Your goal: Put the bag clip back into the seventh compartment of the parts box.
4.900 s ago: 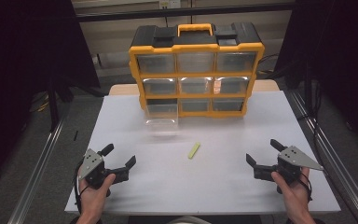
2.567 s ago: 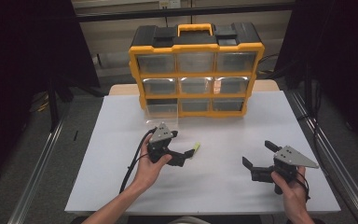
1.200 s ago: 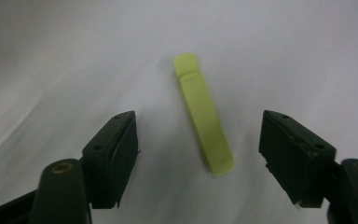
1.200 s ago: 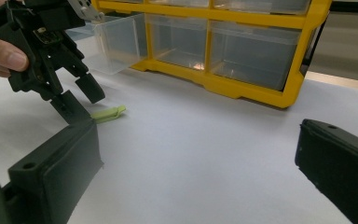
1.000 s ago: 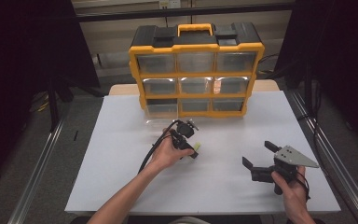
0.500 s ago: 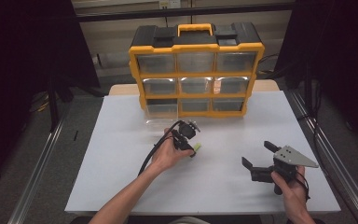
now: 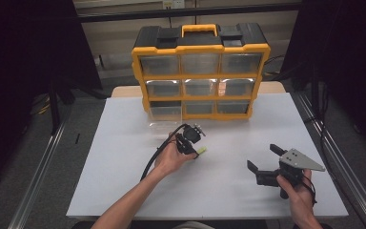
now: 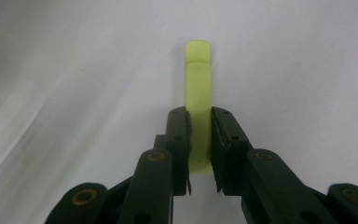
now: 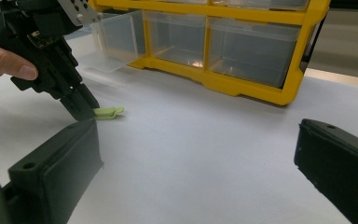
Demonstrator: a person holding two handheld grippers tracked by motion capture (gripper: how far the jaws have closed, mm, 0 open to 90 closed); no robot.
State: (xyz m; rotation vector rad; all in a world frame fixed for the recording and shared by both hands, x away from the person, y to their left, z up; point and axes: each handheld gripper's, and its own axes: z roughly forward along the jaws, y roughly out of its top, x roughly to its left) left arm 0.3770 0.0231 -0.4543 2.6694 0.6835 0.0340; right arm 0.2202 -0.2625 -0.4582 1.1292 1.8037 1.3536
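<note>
A small yellow-green plastic strip [image 8: 198, 70] lies on the white table top [image 7: 124, 157], in front of the yellow and black drawer organizer [image 7: 200, 47]. My left gripper [image 7: 195, 151] points down at it from the left, and its jaws have just been closing, so the pads now press both sides of the strip's near end. In the right gripper view the strip [image 9: 108, 112] sticks out from the tip of the left gripper [image 9: 81, 109]. My right gripper [image 7: 264, 157] rests at the right front of the table, open with nothing between its jaws.
The organizer's bottom-left clear drawer [image 7: 164, 114] is pulled out toward the strip; the other drawers are pushed in. The left gripper's cable [image 7: 155, 155] trails over the table beside the hand. Metal rails run along both sides of the table.
The left hand has stayed over the strip while its jaws came together on it. The right hand and gripper have not moved.
</note>
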